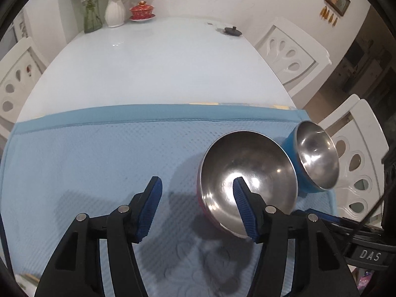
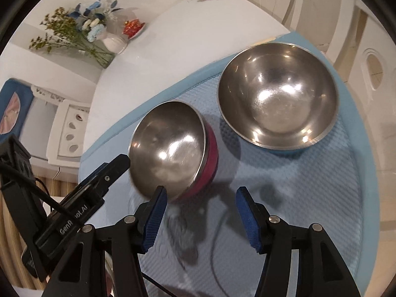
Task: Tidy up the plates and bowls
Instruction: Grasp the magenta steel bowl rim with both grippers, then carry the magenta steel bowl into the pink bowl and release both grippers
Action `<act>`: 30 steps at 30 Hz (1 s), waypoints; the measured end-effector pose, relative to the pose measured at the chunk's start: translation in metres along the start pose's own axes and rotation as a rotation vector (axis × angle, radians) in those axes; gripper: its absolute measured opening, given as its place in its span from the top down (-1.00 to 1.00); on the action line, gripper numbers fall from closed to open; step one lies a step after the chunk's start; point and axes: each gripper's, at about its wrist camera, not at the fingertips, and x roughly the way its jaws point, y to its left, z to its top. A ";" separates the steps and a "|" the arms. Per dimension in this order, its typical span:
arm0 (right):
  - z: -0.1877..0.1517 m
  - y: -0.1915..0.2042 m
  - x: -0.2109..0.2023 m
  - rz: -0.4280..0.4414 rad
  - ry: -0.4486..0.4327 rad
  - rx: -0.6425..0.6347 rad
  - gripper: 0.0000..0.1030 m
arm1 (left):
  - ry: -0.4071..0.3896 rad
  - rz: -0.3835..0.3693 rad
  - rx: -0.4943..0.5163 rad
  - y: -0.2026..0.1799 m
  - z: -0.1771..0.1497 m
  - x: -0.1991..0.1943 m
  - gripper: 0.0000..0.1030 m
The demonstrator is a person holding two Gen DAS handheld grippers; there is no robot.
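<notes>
Two steel bowls sit on a light blue mat [image 1: 99, 153]. The red-sided bowl [image 1: 247, 180] is tilted, and my left gripper [image 1: 196, 188] is open with its right finger over the bowl's rim. The blue-sided bowl [image 1: 314, 156] stands just right of it. In the right wrist view the red-sided bowl [image 2: 170, 148] is tilted at centre left and the blue-sided bowl [image 2: 277, 96] stands upright behind it to the right. My right gripper [image 2: 201, 198] is open and empty, just in front of the red bowl, its left fingertip near the bowl's lower edge.
The mat lies on a white table [image 1: 148, 61]. At the table's far end stand a glass vase of flowers [image 1: 92, 12], a white vase [image 1: 115, 10] and a red lidded cup [image 1: 142, 11]. A small black lid [image 1: 232, 31] lies far right. White chairs [image 1: 292, 52] flank the table.
</notes>
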 end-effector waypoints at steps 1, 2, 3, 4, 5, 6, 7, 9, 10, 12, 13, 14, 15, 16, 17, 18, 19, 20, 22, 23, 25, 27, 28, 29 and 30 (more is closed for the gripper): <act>0.003 -0.001 0.004 -0.001 0.003 0.001 -0.09 | 0.004 -0.002 0.006 0.000 0.001 0.004 -0.06; 0.007 -0.001 0.010 -0.004 0.008 0.001 -0.09 | 0.008 -0.001 0.011 0.000 0.002 0.007 -0.06; 0.010 -0.001 0.014 -0.007 0.012 -0.001 -0.09 | 0.012 0.002 0.019 0.000 0.003 0.012 -0.06; 0.013 -0.002 0.019 -0.011 0.016 -0.004 -0.09 | 0.014 0.002 0.023 0.000 0.003 0.014 -0.06; 0.015 -0.002 0.024 -0.016 0.020 -0.006 -0.09 | 0.016 0.001 0.026 0.000 0.004 0.017 0.00; 0.017 -0.002 0.028 -0.019 0.023 -0.006 -0.08 | 0.019 0.006 0.029 0.001 0.004 0.021 0.04; 0.018 -0.002 0.032 -0.022 0.026 -0.004 -0.08 | 0.021 0.011 0.030 0.001 0.005 0.023 0.07; 0.021 -0.004 0.040 -0.028 0.030 0.000 -0.08 | 0.030 0.010 0.026 0.003 0.007 0.030 0.07; 0.022 -0.005 0.042 -0.030 0.032 0.002 -0.07 | 0.037 0.003 0.020 0.004 0.007 0.034 0.08; 0.023 -0.005 0.047 -0.035 0.035 -0.001 -0.02 | 0.046 -0.004 0.017 0.007 0.007 0.039 0.12; 0.022 -0.006 0.049 -0.039 0.035 -0.005 0.00 | 0.048 -0.002 0.018 0.008 0.006 0.041 0.14; 0.022 -0.005 0.051 -0.045 0.037 -0.012 0.05 | 0.049 -0.001 0.020 0.007 0.006 0.043 0.19; 0.022 -0.004 0.054 -0.048 0.038 -0.017 0.13 | 0.052 -0.004 0.023 0.006 0.005 0.045 0.24; 0.021 -0.003 0.055 -0.052 0.036 -0.024 0.19 | 0.055 -0.010 0.027 0.005 0.005 0.047 0.36; 0.020 -0.002 0.057 -0.060 0.026 -0.036 0.28 | 0.058 -0.016 0.034 0.004 0.004 0.050 0.55; 0.020 -0.001 0.058 -0.070 0.019 -0.047 0.39 | 0.062 -0.024 0.042 0.002 0.004 0.052 0.65; 0.019 0.002 0.058 -0.076 0.012 -0.062 0.45 | 0.062 -0.049 0.050 0.001 0.003 0.053 0.76; 0.018 0.004 0.059 -0.073 0.007 -0.074 0.50 | 0.052 -0.046 0.055 0.000 0.002 0.052 0.76; 0.016 0.006 0.059 -0.094 0.000 -0.088 0.50 | 0.043 -0.044 0.066 -0.002 0.001 0.048 0.76; 0.016 0.007 0.058 -0.100 0.000 -0.095 0.51 | 0.043 -0.049 0.064 -0.001 0.000 0.046 0.77; 0.014 0.008 0.055 -0.105 0.003 -0.100 0.52 | 0.042 -0.059 0.056 0.000 -0.001 0.041 0.77; 0.011 0.010 0.050 -0.099 0.006 -0.102 0.52 | 0.028 -0.063 0.057 -0.001 -0.003 0.033 0.77; 0.009 0.012 0.047 -0.100 0.001 -0.107 0.52 | 0.023 -0.064 0.057 -0.001 -0.003 0.029 0.77; 0.007 0.015 0.042 -0.105 -0.005 -0.115 0.52 | 0.015 -0.065 0.056 -0.002 -0.004 0.023 0.77; 0.006 0.018 0.038 -0.109 -0.009 -0.122 0.52 | 0.011 -0.065 0.055 -0.002 -0.004 0.020 0.77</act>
